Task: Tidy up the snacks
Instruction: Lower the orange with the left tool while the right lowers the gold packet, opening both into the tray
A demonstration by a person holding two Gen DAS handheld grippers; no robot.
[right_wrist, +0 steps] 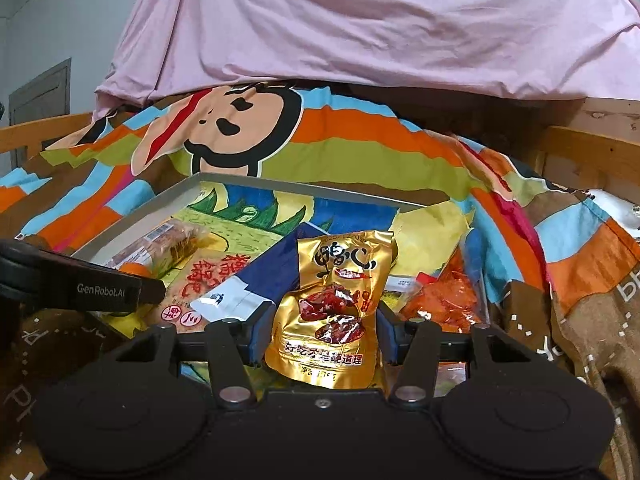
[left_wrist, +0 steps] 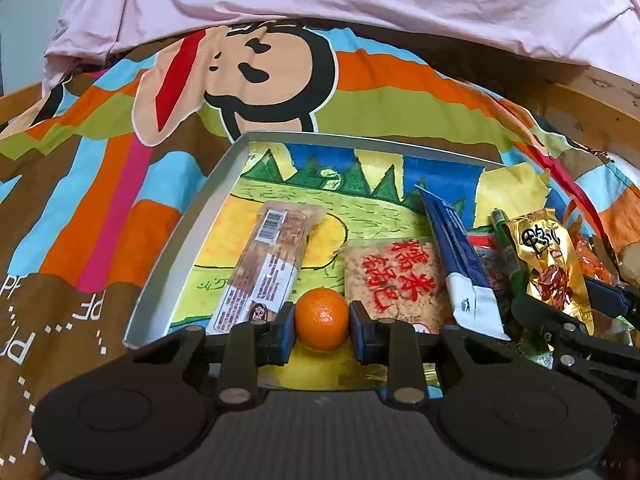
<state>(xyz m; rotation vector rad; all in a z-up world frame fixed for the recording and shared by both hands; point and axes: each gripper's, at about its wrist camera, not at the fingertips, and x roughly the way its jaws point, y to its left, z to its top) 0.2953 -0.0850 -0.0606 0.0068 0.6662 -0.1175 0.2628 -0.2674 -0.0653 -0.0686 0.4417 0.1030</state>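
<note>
My left gripper (left_wrist: 321, 330) is shut on a small orange (left_wrist: 321, 319), with both blue pads against its sides, low over the near end of the grey tray (left_wrist: 180, 248). My right gripper (right_wrist: 321, 338) is shut on a gold snack packet (right_wrist: 328, 304), which stands upright above the packets at the tray's right side. In the left wrist view, that gold packet (left_wrist: 548, 260) and the right gripper (left_wrist: 568, 304) show at the right edge. In the right wrist view, one of the left gripper's fingers (right_wrist: 120, 290) reaches in from the left.
In the tray lie a long clear-wrapped bar (left_wrist: 268, 268), a square packet with red characters (left_wrist: 388, 276) and a blue-and-white packet (left_wrist: 456, 256). Orange-red packets (right_wrist: 444, 304) sit to the right. The tray rests on a striped cartoon blanket (left_wrist: 100, 184). A pink sheet (right_wrist: 360, 32) and a wooden frame (right_wrist: 592, 152) lie behind.
</note>
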